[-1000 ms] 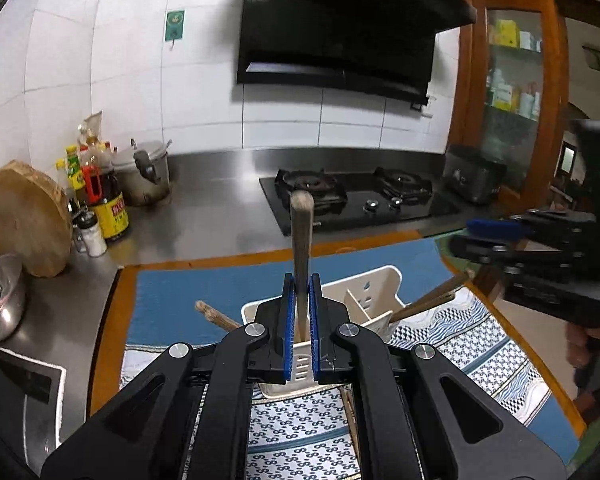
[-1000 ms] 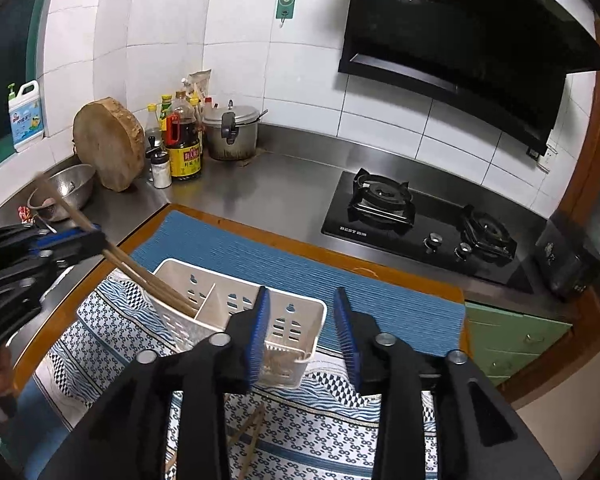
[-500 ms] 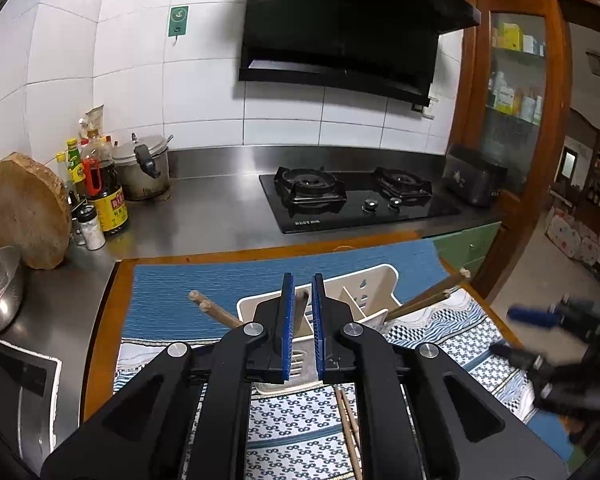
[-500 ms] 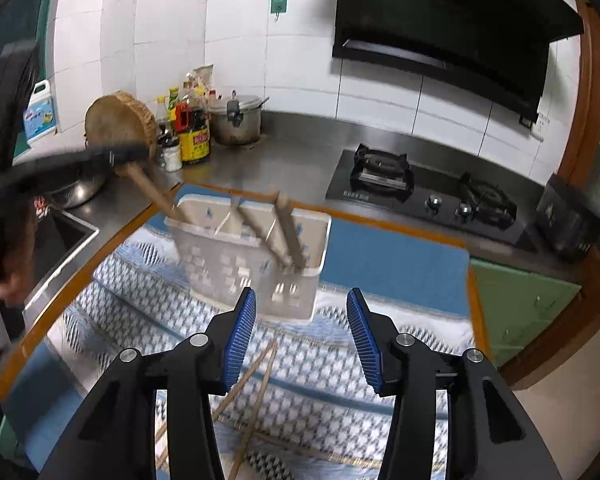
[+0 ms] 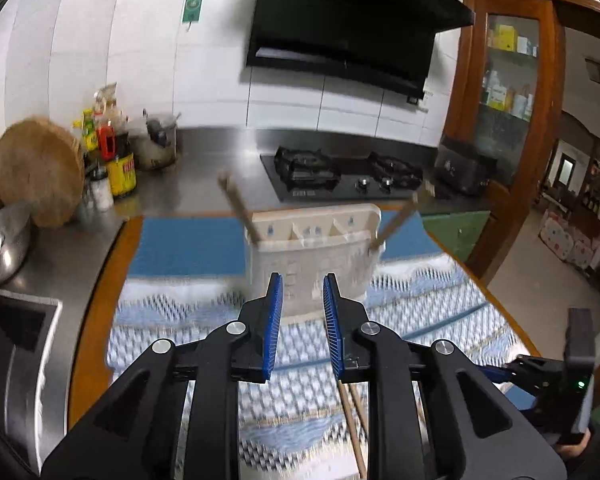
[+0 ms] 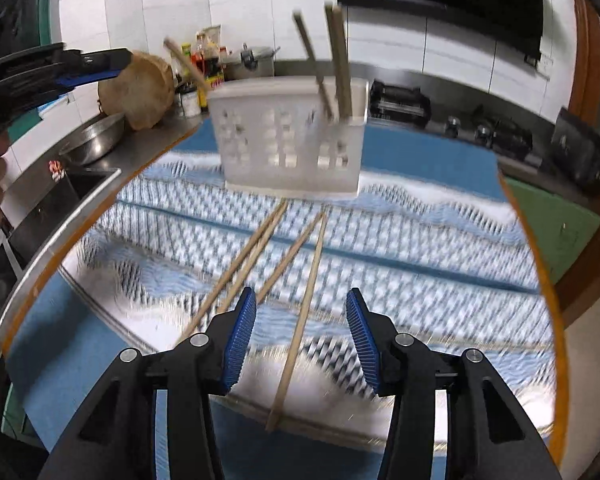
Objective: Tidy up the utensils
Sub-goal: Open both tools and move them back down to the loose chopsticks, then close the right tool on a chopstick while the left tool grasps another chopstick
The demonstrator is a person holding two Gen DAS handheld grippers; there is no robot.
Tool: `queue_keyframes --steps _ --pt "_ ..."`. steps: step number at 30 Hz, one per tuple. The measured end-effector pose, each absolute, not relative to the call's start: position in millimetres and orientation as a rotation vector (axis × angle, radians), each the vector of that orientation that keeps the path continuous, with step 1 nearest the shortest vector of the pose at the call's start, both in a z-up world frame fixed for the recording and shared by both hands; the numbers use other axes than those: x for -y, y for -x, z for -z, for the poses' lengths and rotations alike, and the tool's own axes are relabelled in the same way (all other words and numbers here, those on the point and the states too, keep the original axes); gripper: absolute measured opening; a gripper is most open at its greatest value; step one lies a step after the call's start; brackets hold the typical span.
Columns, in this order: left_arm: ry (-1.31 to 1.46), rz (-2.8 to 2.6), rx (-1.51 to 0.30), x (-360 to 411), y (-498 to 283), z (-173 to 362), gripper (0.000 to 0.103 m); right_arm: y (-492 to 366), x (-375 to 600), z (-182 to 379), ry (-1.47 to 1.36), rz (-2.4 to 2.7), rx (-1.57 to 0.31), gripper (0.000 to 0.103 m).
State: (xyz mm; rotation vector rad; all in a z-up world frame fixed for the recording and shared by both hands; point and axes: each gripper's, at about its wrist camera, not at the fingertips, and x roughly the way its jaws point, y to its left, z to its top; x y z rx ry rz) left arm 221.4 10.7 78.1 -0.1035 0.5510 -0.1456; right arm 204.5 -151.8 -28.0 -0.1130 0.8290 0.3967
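Observation:
A white slotted utensil holder [image 5: 314, 248] [image 6: 292, 144] stands on a patterned cloth [image 6: 400, 248]. Wooden chopsticks stick up out of it, one leaning left [image 5: 238, 204] and others at its right end [image 6: 338, 60]. Several loose chopsticks [image 6: 296, 280] lie on the cloth in front of the holder. My left gripper [image 5: 300, 312] is open and empty, above the cloth just short of the holder. My right gripper [image 6: 300, 336] is open and empty, low over the loose chopsticks; one runs between its fingers. The left gripper also shows in the right wrist view [image 6: 52, 76].
A blue mat [image 5: 188, 244] lies under the cloth. A gas hob [image 5: 340, 176] is behind. A round wooden board [image 5: 36, 172], sauce bottles [image 5: 116, 160], a pot [image 5: 156, 148] and a steel bowl [image 5: 0, 244] stand at the left. A sink [image 6: 64, 196] is at the left edge.
My left gripper let go of the chopstick into the holder, opened and pulled back. My right gripper dropped low over the loose chopsticks on the cloth.

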Motion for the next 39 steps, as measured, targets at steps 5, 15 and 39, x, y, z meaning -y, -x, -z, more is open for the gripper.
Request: queue_keyframes --steps 5,15,39 --pt "0.109 0.131 -0.607 -10.6 -202.0 -41.6 0.021 -200.8 145.6 59.6 0.08 -0.395 -0.891 0.036" --pt "0.142 0.172 -0.744 4.4 -190.0 23.3 0.021 -204.3 143.4 89.1 0.099 -0.356 -0.944 0.025" --pt "0.11 0.204 -0.907 58.7 -209.8 92.5 0.02 -201.3 157.8 87.7 0.086 -0.343 -0.931 0.008"
